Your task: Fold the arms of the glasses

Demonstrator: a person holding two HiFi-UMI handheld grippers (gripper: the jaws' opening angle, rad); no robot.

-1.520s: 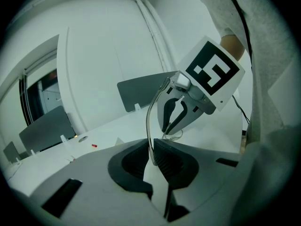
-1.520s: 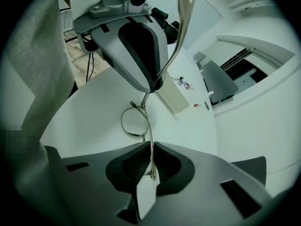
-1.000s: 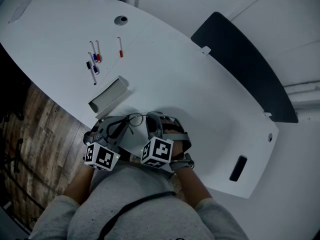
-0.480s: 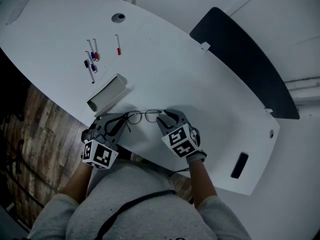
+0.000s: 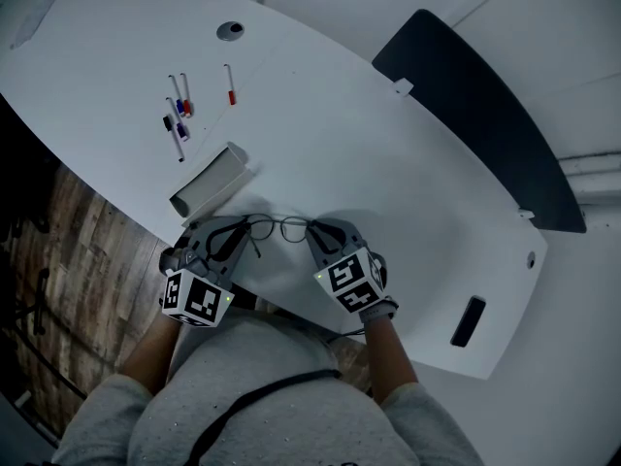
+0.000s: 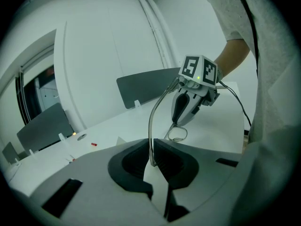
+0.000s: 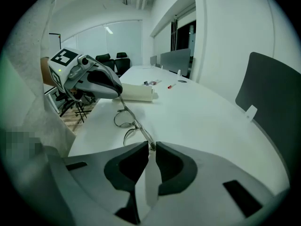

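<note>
With the glasses (image 5: 278, 227) just beside the white box (image 5: 209, 194), the left gripper (image 6: 153, 163) pinching one arm in narrow fingers and the right gripper (image 7: 152, 146) closing its fingers on the frame's end, we should hold the frame steady and swing this arm slowly inward.

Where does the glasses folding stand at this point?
Done: the glasses are reached from both ends. In hand: the left gripper pinches one arm; the right gripper is closing its fingers on the frame's other end. Left: no arm looks folded flat yet, so likely both folds.
</note>
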